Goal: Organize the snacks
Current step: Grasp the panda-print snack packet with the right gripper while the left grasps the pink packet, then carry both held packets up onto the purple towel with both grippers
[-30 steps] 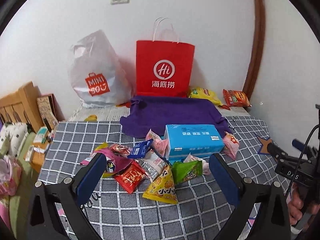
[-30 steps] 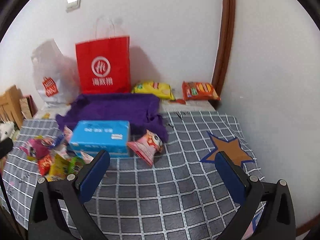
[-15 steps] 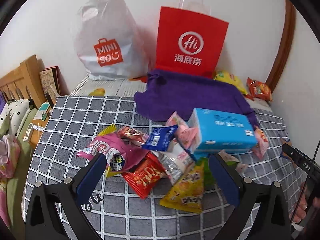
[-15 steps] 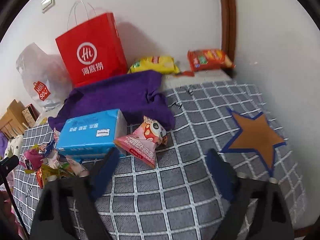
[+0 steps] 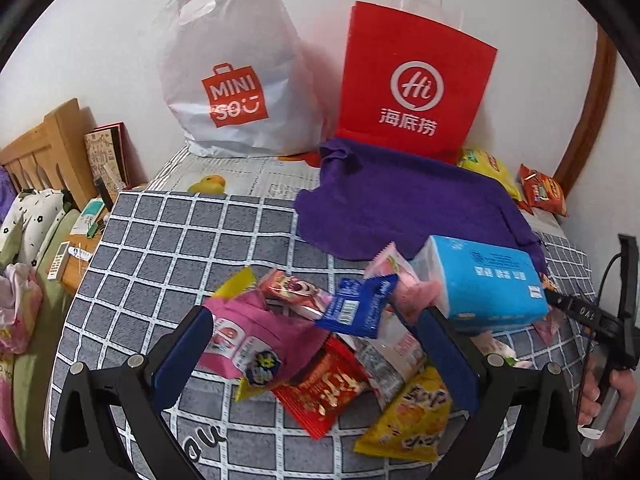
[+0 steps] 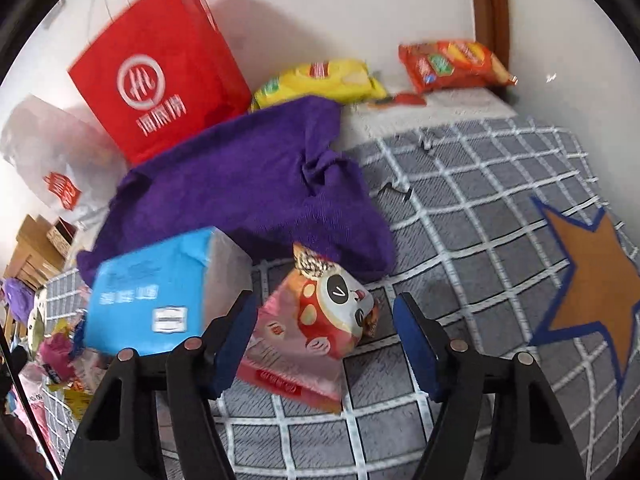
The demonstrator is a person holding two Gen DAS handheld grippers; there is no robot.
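1. The step in hand looks like the reach for a first snack: the right gripper (image 6: 326,338) hangs over the pink panda packet (image 6: 310,336), which lies on the checked cover (image 6: 460,208) just beside the blue tissue pack (image 6: 152,292).
2. Its jaws have just been closing, but they are not yet on the packet. The packet sits between the two blue pads, the left pad is at its edge, and the right pad stands apart from it. So this gripper is released, with nothing grasped.
3. The left gripper (image 5: 316,354) is also released, its jaws wide. It hovers above the snack pile (image 5: 320,344), where a pink pouch (image 5: 256,340), a red packet (image 5: 324,388), a dark blue sachet (image 5: 356,306) and a yellow bag (image 5: 408,420) lie mixed and overlapping.
4. I judge that the next move calls for lowering the right gripper a little more and then pinching the packet across its puffed middle; the foil can slip or crumple, so the squeeze must be gentle.
5. The surface is a bed with a grey checked cover and an orange star patch (image 6: 592,280). A purple towel (image 6: 248,184) lies behind the tissue pack.
6. Against the white wall stand a red paper bag (image 5: 412,92) and a white plastic bag (image 5: 236,92). Two more chip bags, one yellow (image 6: 320,80) and one orange (image 6: 452,62), lie near the corner.
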